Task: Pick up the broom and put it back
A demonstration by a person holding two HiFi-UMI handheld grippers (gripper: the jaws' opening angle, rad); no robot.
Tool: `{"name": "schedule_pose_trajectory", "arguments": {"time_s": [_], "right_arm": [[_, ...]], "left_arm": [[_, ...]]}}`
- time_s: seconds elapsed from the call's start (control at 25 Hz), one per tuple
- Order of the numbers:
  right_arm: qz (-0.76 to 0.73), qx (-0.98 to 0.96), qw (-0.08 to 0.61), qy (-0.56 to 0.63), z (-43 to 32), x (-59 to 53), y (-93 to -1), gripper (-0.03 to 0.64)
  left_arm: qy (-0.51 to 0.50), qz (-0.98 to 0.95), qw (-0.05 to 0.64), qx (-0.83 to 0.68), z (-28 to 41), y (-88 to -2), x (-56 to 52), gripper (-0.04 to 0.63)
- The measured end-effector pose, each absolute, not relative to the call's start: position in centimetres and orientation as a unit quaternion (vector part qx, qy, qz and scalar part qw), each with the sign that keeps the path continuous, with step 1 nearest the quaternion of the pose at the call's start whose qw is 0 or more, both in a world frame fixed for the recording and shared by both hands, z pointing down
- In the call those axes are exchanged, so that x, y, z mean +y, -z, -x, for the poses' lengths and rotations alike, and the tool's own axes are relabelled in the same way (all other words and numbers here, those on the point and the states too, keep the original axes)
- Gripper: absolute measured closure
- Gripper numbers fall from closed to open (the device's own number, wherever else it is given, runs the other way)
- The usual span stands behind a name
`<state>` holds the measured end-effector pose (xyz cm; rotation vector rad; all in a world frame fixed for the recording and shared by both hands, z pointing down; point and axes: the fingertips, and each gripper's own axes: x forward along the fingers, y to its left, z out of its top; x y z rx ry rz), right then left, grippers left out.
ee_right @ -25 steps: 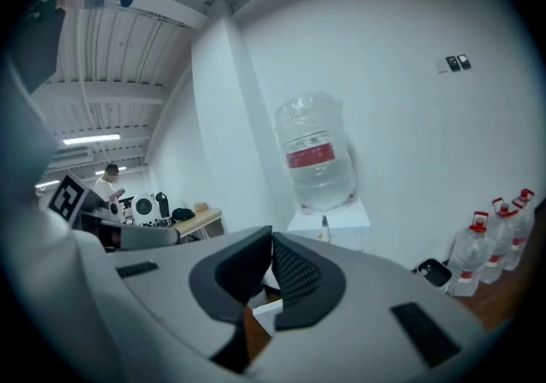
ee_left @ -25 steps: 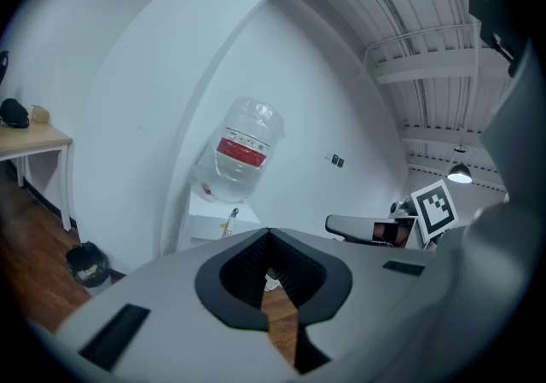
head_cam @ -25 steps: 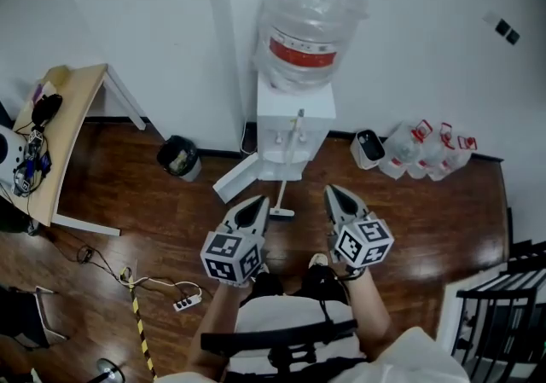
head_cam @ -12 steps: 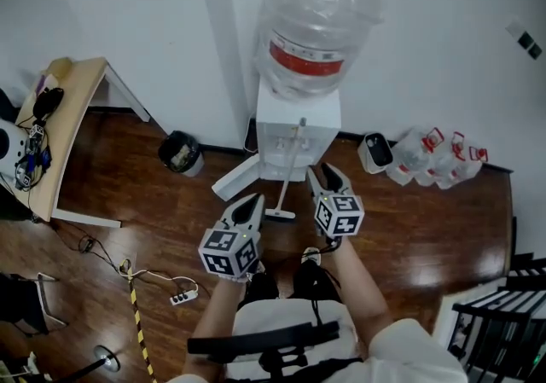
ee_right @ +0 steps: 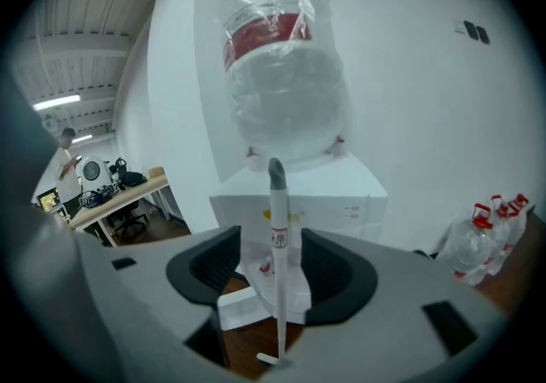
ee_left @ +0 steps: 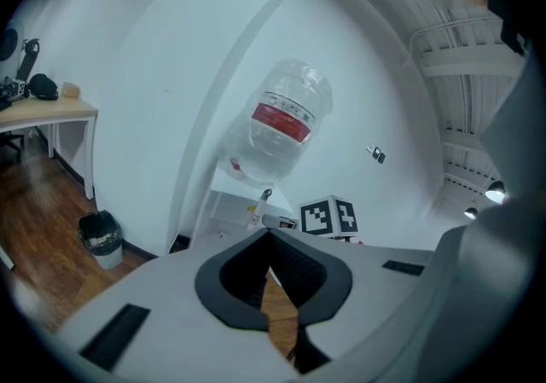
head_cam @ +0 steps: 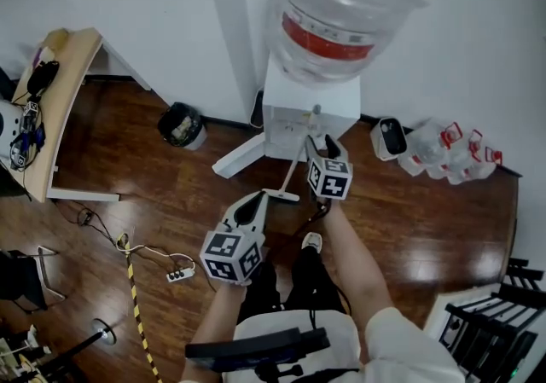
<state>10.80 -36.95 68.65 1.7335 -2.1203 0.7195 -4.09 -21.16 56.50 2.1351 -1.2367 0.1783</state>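
Now right hand-held gripper (head_cam: 328, 147), jaws just opening, straddles broom handle (ee_right: 278, 262); left hand-held gripper (head_cam: 256, 200) closed; bin (head_cam: 163, 128) holds litter.

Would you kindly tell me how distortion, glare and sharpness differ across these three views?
Head view: sharp and evenly lit, with pale glare patches on the glossy wooden floor. Left gripper view: strong fisheye with dark corners, so the wall edge bows and the water bottle appears to lean. Right gripper view: the same fisheye bowing and dark rim, yet the broom handle at the centre is crisp.
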Motion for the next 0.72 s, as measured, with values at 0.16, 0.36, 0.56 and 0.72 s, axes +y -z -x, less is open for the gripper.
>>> {"name": "schedule_pose_trajectory", "arguments": {"time_s": [0.16, 0.36, 0.56, 0.72], "right_arm": [[-0.615, -0.727, 0.165, -0.257, -10.9, -39.5, -71.2, 0.365], [-0.628, -0.713, 0.170, -0.262, -10.6, -41.5, -72.8, 0.374], [-0.635, -0.709, 0.165, -0.258, -10.0, -43.0, -73.5, 0.394], [-0.643, -0.701, 0.170, -0.258, -9.7, -43.3, -73.8, 0.417]], "left_arm": [[-0.062, -0.800, 0.347, -0.485, 4.7, -58.2, -20.8, 0.601], [-0.065, -0.789, 0.364, -0.492, 5.4, -59.9, -20.3, 0.601], [-0.067, -0.780, 0.373, -0.499, 6.1, -61.1, -20.3, 0.601], [-0.068, -0.775, 0.378, -0.501, 6.5, -61.6, -20.4, 0.601]]}}
